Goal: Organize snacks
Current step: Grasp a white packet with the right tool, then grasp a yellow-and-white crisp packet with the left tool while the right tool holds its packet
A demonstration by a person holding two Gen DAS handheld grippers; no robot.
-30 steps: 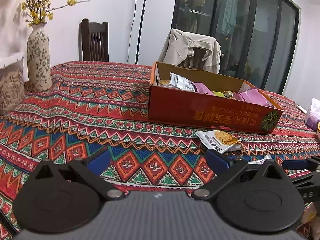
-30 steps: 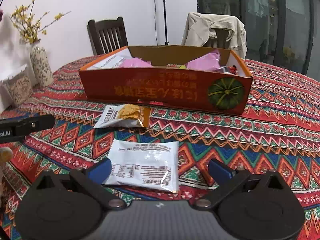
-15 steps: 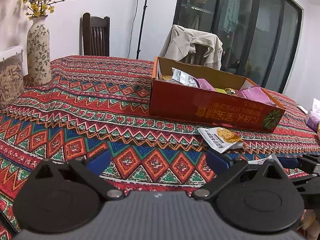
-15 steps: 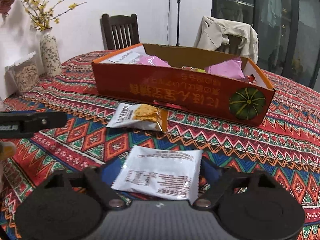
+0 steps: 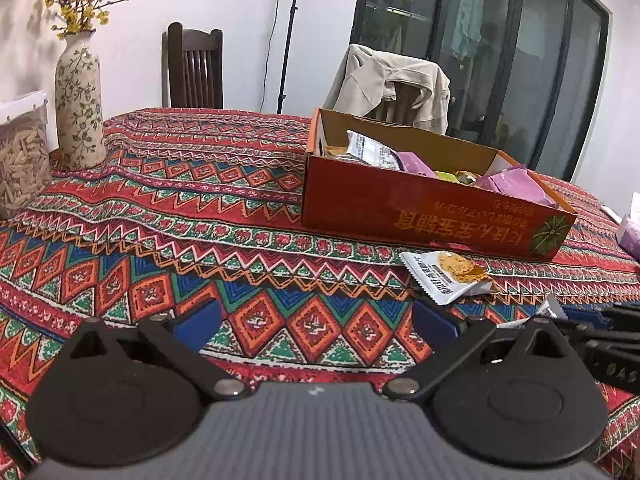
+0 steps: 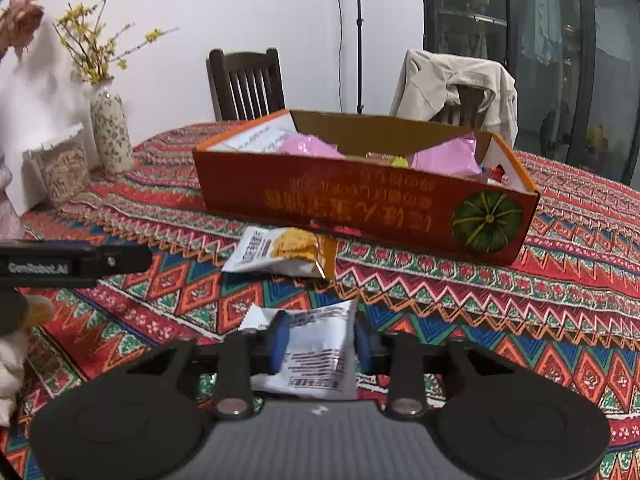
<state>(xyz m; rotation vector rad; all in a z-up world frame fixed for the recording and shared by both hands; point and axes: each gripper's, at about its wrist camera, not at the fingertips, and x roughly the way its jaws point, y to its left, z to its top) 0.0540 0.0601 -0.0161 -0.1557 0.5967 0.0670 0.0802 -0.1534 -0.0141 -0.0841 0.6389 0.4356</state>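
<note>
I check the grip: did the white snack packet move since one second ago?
Yes. The white snack packet, crumpled between the closing right gripper, sits nearer than the orange-picture packet.

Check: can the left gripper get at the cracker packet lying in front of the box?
Probably yes. The left gripper is open and empty, and only bare tablecloth lies between it and the cracker packet; the right gripper sits nearer, on the white packet.

Counts, both wrist views:
- Box [image 6: 360, 200]: one, open-topped.
- Packets loose on the cloth [image 5: 160, 216]: two, one with an orange picture [image 6: 280, 252], one white [image 6: 316, 360].
- Pink packets in the box: two seen [image 6: 312, 146] [image 6: 448, 158]; other wrappers there too crowded to count.
- Chairs: two [image 6: 248, 84] [image 6: 468, 100].
- Jacket [image 6: 452, 80]: one.
- Vase [image 5: 78, 100]: one.
- Clear jar [image 5: 22, 152]: one.
- Grippers: two [image 5: 316, 320] [image 6: 320, 340].
</note>
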